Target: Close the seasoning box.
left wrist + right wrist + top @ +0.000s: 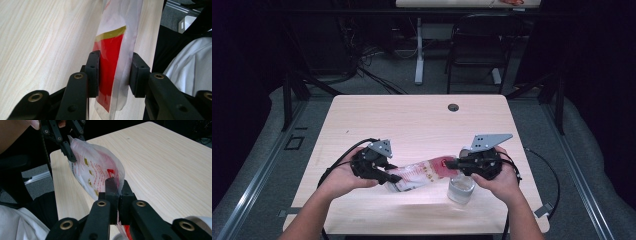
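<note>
A clear plastic bag (419, 172) with red and yellow print hangs stretched just above the wooden table (412, 120), between my two grippers. My left gripper (393, 177) is shut on the bag's left end. In the left gripper view its jaws (115, 62) pinch the red panel and clear film of the bag (110, 50). My right gripper (451, 164) is shut on the bag's right, red end; in the right gripper view its jaws (117, 185) press together on the edge of the puffed bag (97, 167). The left gripper (71, 155) holds the far end there.
A clear round cup (460, 189) stands on the table under my right hand, near the front edge. A cable hole (453, 107) sits at the table's back. A dark chair (477, 45) and cables lie on the floor beyond.
</note>
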